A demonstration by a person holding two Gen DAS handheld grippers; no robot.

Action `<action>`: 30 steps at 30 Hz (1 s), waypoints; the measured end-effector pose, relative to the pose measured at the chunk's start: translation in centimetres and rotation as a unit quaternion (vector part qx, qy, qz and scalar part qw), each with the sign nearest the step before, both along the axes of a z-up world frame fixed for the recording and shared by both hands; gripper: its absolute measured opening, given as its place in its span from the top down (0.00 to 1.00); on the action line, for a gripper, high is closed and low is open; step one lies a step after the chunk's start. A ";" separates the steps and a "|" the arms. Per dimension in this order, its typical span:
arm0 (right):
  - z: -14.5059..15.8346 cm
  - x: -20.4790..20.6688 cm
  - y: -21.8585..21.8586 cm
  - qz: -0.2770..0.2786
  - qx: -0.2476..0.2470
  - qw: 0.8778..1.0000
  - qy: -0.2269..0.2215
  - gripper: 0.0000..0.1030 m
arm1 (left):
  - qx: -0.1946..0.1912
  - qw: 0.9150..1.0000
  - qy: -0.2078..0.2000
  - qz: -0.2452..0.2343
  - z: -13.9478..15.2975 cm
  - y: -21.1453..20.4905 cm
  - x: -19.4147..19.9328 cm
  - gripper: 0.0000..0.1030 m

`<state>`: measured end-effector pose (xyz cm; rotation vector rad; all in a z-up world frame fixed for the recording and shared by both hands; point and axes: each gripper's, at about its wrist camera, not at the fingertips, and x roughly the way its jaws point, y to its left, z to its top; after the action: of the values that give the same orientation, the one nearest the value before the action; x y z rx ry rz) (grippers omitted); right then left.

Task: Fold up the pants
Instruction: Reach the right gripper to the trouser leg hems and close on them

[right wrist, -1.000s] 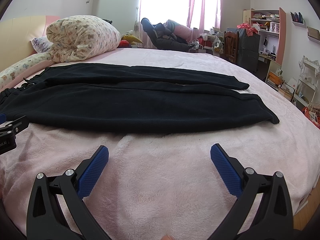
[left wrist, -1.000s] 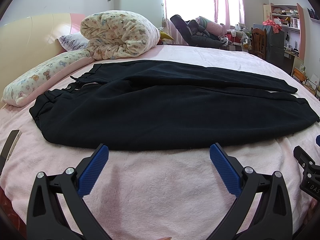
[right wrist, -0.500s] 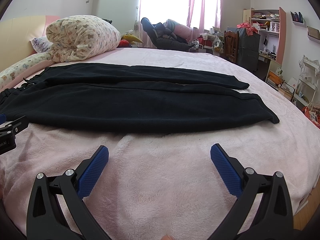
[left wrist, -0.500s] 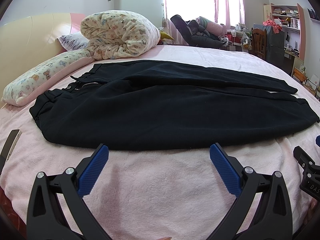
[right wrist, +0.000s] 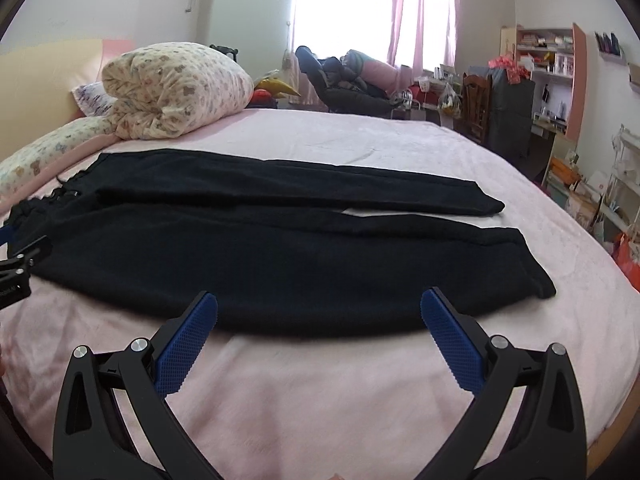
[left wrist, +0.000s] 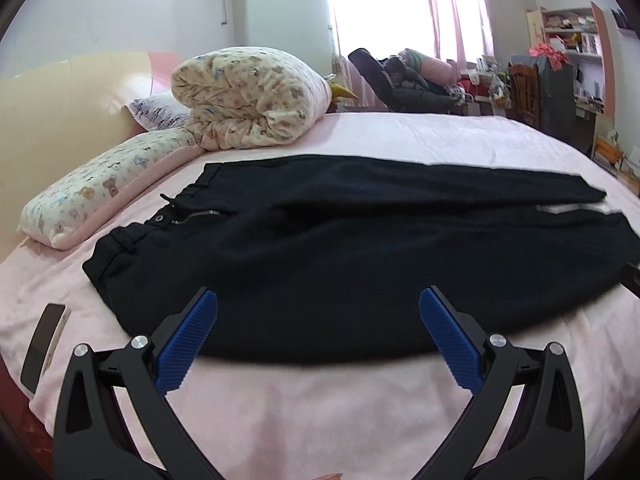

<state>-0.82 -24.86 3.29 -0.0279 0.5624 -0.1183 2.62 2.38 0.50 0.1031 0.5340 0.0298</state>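
Observation:
Black pants (left wrist: 340, 248) lie flat on the pink bed (left wrist: 320, 408), waistband to the left, both legs stretched to the right. In the right wrist view the pants (right wrist: 280, 256) show their leg ends at the right. My left gripper (left wrist: 318, 320) is open and empty, its blue fingertips over the near edge of the pants by the waist end. My right gripper (right wrist: 319, 320) is open and empty, over the near edge of the nearer leg. The left gripper shows at the left edge of the right wrist view (right wrist: 20, 272).
A rolled floral quilt (left wrist: 248, 100) and a long pillow (left wrist: 100, 196) lie at the bed's head. A phone (left wrist: 42, 344) lies near the bed's left edge. A chair with clothes (right wrist: 348, 88), shelves (right wrist: 552, 76) and clutter stand beyond the bed.
Both grippers have moved forward toward the pants; their fingertips now overlap the near edge. The pants have not moved.

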 end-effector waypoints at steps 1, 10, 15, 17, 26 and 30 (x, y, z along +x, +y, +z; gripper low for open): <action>0.4 0.5 -0.4 -0.001 0.005 1.000 0.003 0.01 | -0.007 1.000 0.001 0.004 0.7 0.0 0.6 0.02; 4.7 7.1 -5.5 -0.070 0.031 0.997 0.018 0.01 | -0.054 0.997 -0.004 0.063 2.5 1.0 5.9 0.02; 6.2 12.3 -10.2 -0.129 0.074 0.989 0.022 0.01 | -0.031 0.996 0.005 0.082 2.0 0.9 9.0 0.02; 6.6 15.0 -12.9 -0.172 0.107 0.979 0.027 0.01 | -0.012 0.996 0.001 0.083 1.7 0.9 9.3 0.02; 4.7 27.1 -19.0 -0.309 0.151 0.937 0.063 0.08 | 0.017 0.993 0.052 0.104 -0.1 0.6 11.5 0.02; 2.1 30.5 -21.4 -0.380 0.194 0.900 0.090 0.28 | 0.021 0.991 0.065 0.114 -0.6 0.9 11.5 0.02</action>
<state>29.67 -46.28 5.41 0.5837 0.7515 -0.7705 14.15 3.24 -0.06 0.0858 0.6732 0.2597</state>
